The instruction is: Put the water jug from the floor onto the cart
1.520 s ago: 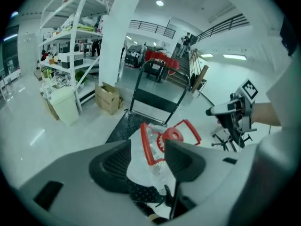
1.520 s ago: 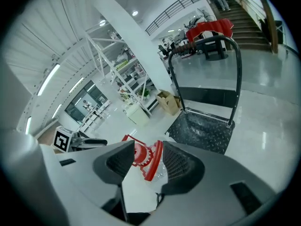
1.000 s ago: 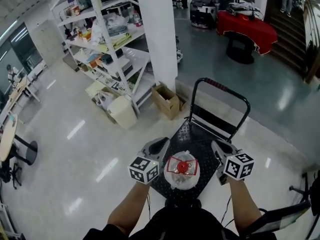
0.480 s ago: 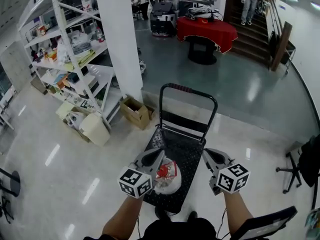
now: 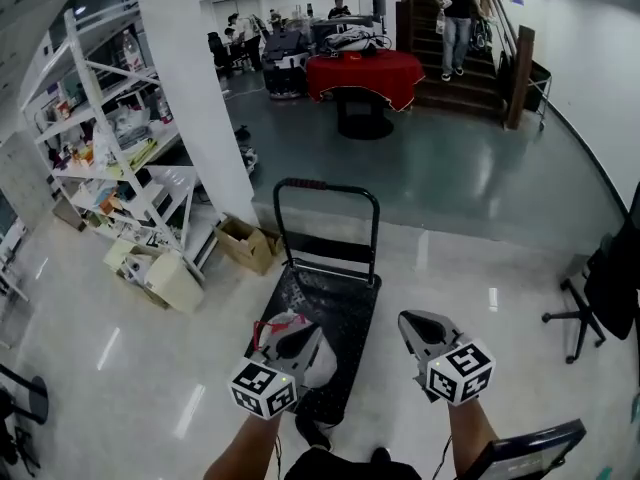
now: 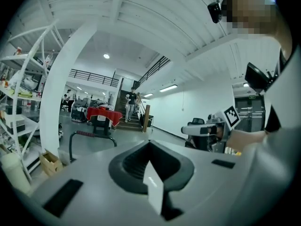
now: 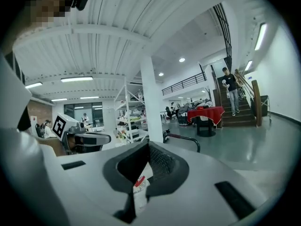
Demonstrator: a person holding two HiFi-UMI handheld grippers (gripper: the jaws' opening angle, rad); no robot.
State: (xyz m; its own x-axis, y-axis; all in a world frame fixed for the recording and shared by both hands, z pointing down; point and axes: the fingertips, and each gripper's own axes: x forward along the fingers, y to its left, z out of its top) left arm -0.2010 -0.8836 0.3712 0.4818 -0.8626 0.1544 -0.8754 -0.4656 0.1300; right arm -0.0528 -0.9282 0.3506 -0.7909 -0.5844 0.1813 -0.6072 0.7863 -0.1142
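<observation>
- Glossy pale floor (image 5: 120,368), centre frame: black platform cart (image 5: 335,296).
- Clear red-capped plastic water jug (image 5: 322,361) stands on cart, lower centre.
- Left hand-held gripper (image 5: 299,334) and right hand-held gripper (image 5: 416,321) are both pressed together, empty.

Looking out over the right gripper (image 7: 149,146), holding its jaws pressed together with nothing between them. Glimpsing a bit of the water jug (image 7: 139,188), clear with a red piece on it, through the slot below the jaws. Seeing the left gripper (image 7: 106,138) off to the left, carrying its marker cube (image 7: 59,125). Facing a white pillar (image 7: 151,102), with the cart handle (image 7: 182,138) low down just to its right. Taking in shelving (image 7: 128,114) beside the pillar, a red-draped table (image 7: 206,112), and a person (image 7: 230,91) standing on the stairs (image 7: 242,118).
</observation>
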